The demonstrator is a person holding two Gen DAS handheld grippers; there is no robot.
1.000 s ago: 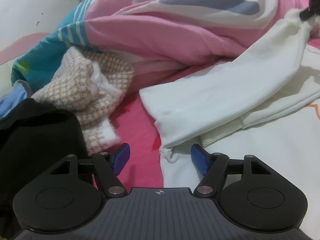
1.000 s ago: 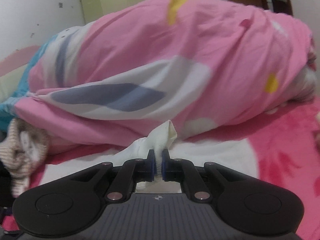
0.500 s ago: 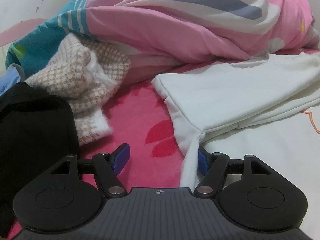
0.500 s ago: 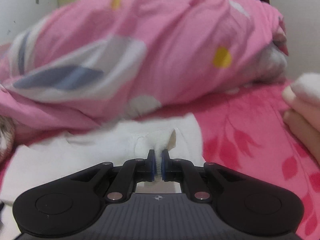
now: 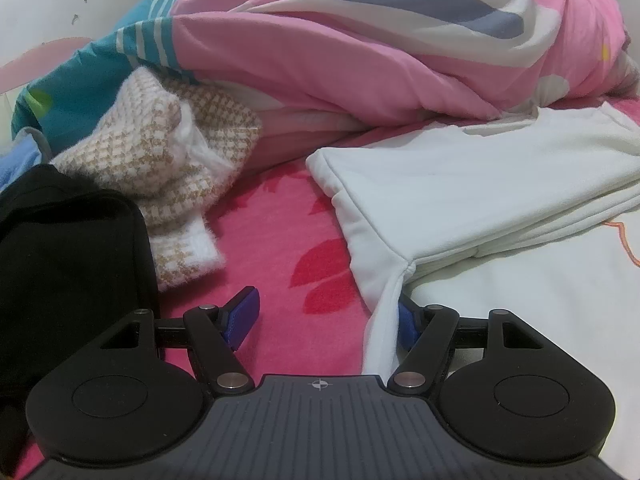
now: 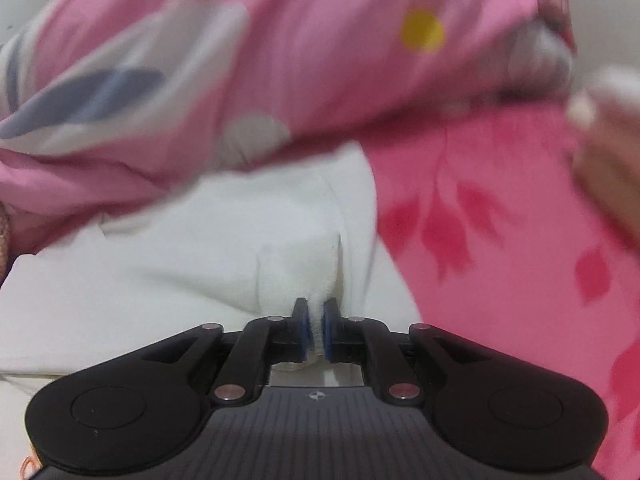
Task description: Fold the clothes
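Soft white cotton top (image 5: 480, 184) spread flat on pink flowery bed sheet (image 5: 276, 236), just below big bunched-up pink quilt (image 5: 360, 60). Left gripper (image 5: 324, 316) wide open at white top's edge, one blue pad tucked under cloth, near fuzzy beige checked knit (image 5: 176, 168) and black cloth (image 5: 68, 256). Right gripper (image 6: 315, 330) pinched tight on fold of white top.

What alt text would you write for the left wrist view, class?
The open left gripper hovers over a pink sheet, its right finger tucked behind the edge of a white top. A black garment and a checked knit lie left; a pink duvet is heaped behind.
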